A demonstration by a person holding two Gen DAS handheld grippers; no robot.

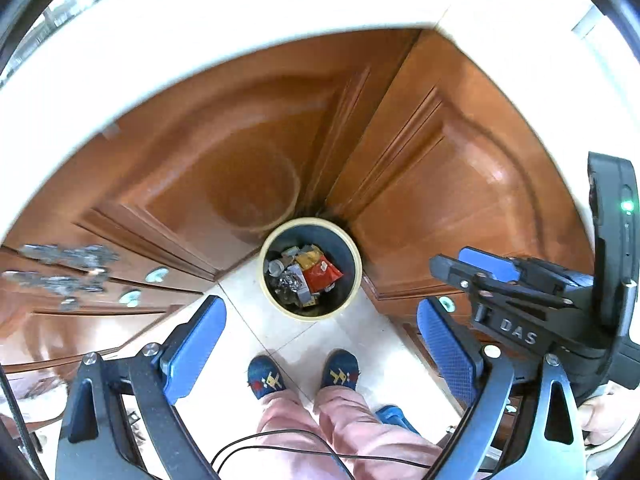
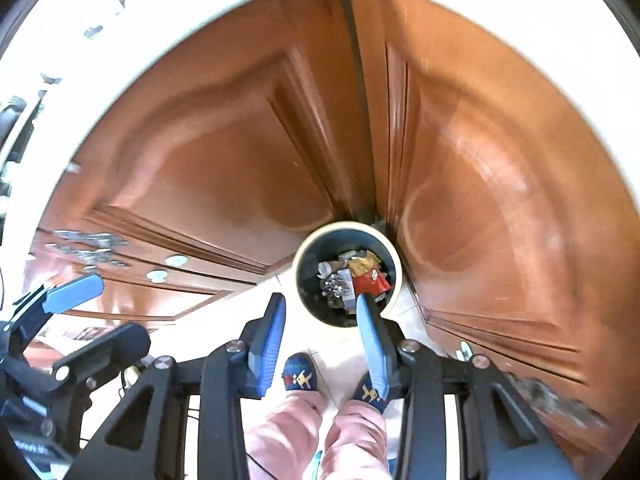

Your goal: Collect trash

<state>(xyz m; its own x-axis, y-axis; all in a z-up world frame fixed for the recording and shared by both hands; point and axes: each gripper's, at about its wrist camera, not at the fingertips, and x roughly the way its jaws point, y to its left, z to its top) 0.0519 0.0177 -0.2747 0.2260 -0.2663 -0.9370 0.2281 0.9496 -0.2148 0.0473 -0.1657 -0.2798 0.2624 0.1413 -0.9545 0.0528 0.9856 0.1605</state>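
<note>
- Both tools aimed steeply down at the floor. Trash bin [image 1: 311, 269] sits straight ahead of and far below both, tucked into the corner where two wooden cabinet doors [image 1: 452, 152] meet.
- Left gripper [image 1: 320, 344]: jaws spread wide, nothing between the blue pads [image 1: 192, 350]. Empty.
- Right gripper [image 2: 320, 340]: jaws partly apart, gap clear; through it I see only the person's slippers [image 2: 300, 372] and the tiled floor [image 2: 340, 344]. Not holding anything.
- Bin contents: a red wrapper [image 1: 322, 274], a yellow-brown wrapper and some crumpled foil [image 1: 289, 281], well below the rim. My judgement: this load is already in.
- Key relation: in the right wrist view the bin mouth lies just beyond the right-hand pad tip; in the left view it lies centred between the pads. Neither tool is clearly nearer, and both are well above it. A round opening has no long axis to match.
- White counter edge [image 1: 240, 40] curves across the top of both views, and small dark items on it at the left of the right view are too blurred to identify. If more trash remains, I judge it would be up there rather than on the floor.
- Risk: the tools sit close side by side, so clashing is possible.
</note>
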